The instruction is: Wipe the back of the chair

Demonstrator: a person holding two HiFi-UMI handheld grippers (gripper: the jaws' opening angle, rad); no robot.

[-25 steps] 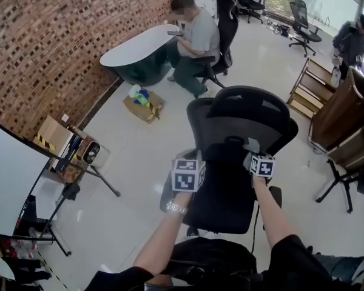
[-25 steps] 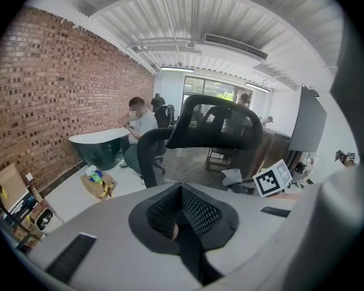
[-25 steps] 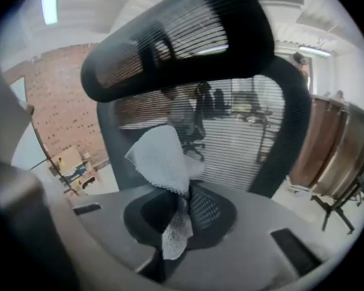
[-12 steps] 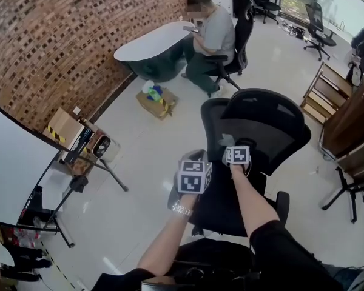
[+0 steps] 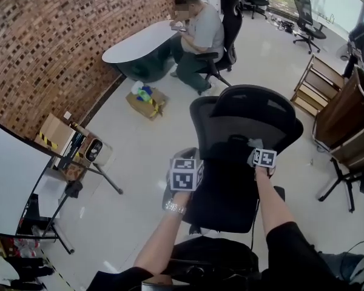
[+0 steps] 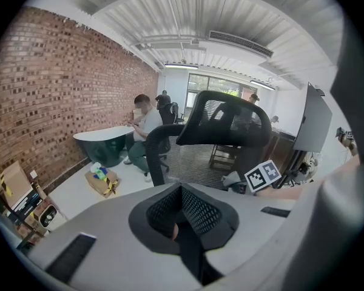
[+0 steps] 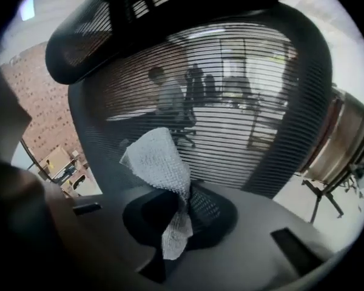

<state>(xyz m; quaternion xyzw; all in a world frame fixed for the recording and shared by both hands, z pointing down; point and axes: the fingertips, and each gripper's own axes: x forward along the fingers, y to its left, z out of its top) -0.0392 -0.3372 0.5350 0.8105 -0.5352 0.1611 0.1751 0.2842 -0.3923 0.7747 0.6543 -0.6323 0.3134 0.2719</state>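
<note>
Right gripper view shows the right gripper (image 7: 179,218) with fingers pinching a cloth (image 7: 159,161) close to the chair back (image 7: 249,120). The left gripper (image 6: 183,222), fingers closed and empty, hovers near that back. Dragging could snag the cloth there and pull it free.

Chair back (image 5: 249,115) blocks ahead; open floor (image 5: 139,162) left; wooden shelf (image 5: 346,111) right.
</note>
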